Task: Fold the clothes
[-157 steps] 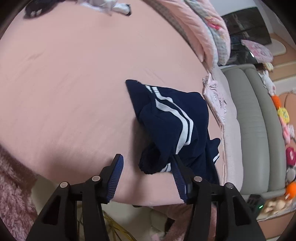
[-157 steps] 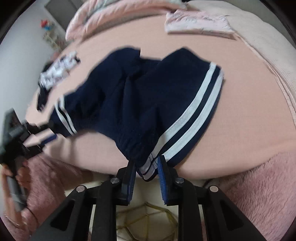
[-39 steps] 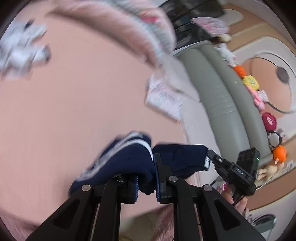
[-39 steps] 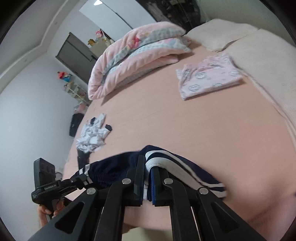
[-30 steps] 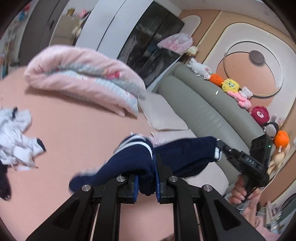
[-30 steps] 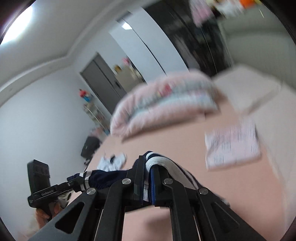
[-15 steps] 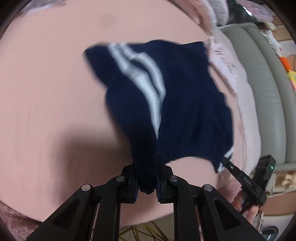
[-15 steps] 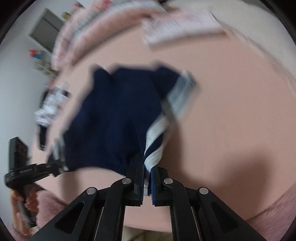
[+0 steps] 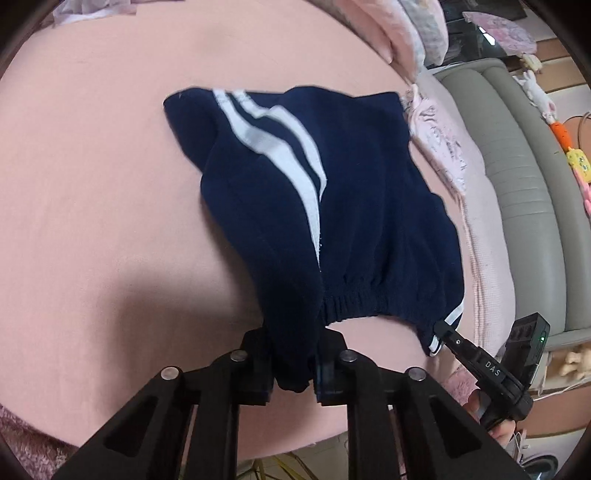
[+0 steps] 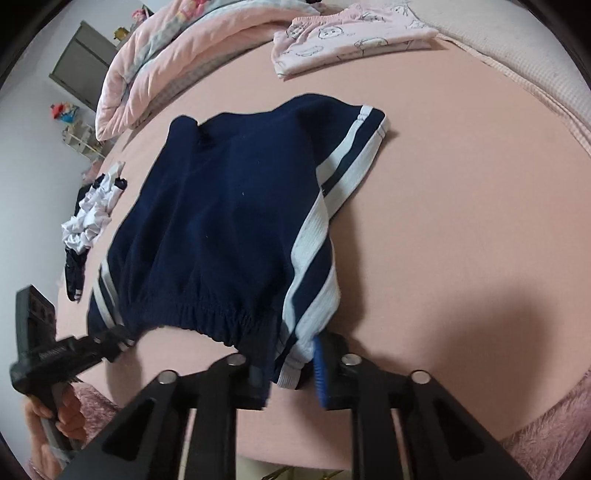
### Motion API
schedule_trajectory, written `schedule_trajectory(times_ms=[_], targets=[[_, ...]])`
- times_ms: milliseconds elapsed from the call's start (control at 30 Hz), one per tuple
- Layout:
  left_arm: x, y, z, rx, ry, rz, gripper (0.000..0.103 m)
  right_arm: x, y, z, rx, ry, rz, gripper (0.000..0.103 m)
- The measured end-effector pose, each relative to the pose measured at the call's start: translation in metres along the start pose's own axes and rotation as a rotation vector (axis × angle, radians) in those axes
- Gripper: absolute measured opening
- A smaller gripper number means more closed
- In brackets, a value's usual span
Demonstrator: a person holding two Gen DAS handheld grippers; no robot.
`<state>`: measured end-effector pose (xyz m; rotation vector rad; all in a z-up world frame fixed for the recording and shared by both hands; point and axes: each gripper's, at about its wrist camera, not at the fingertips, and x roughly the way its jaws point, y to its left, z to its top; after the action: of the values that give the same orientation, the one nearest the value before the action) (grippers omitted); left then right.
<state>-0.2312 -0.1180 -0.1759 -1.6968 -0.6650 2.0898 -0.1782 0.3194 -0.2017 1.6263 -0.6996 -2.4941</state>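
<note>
Navy shorts with white side stripes lie spread on the pink bed, waistband toward me. My left gripper is shut on one waistband corner, bunched between its jaws. The right gripper shows at the other corner. In the right wrist view, the shorts lie flat on the bed. My right gripper has its jaws opening, and the striped waistband corner is still between them. The left gripper clamps the far corner, with a hand on its handle.
A folded pink patterned garment lies beyond the shorts, and a rolled pink quilt lies behind it. A white and navy pile of clothes sits at the left. A grey padded headboard runs along the bed's right side.
Both grippers came down from held high, and the shorts went from hanging in the air to lying spread on the bed. The right jaws stand a little wider than before.
</note>
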Motion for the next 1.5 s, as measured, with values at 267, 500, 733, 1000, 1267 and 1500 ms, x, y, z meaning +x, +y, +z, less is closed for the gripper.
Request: schedule_trajectory(times_ms=[267, 500, 733, 1000, 1267, 1500], targets=[[-0.018, -0.001, -0.015, 0.061, 0.038, -0.020, 0.012, -0.035, -0.003, -0.001, -0.010, -0.044, 0.048, 0.006], [-0.013, 0.007, -0.025, 0.059, 0.107, 0.005, 0.013, -0.028, -0.015, -0.022, 0.028, 0.016, 0.018, 0.006], [-0.010, 0.019, -0.022, 0.006, 0.166, 0.014, 0.028, -0.026, -0.006, -0.031, -0.043, 0.057, -0.075, 0.012], [-0.076, 0.017, 0.002, 0.101, -0.109, 0.177, 0.044, -0.101, 0.022, -0.009, -0.192, -0.179, -0.175, 0.012], [-0.059, 0.046, 0.069, 0.002, -0.176, 0.207, 0.044, -0.019, 0.089, 0.055, -0.343, -0.053, -0.038, 0.012], [-0.049, 0.039, 0.087, 0.067, -0.204, 0.251, 0.040, 0.041, 0.103, 0.093, -0.345, 0.002, -0.062, 0.012]])
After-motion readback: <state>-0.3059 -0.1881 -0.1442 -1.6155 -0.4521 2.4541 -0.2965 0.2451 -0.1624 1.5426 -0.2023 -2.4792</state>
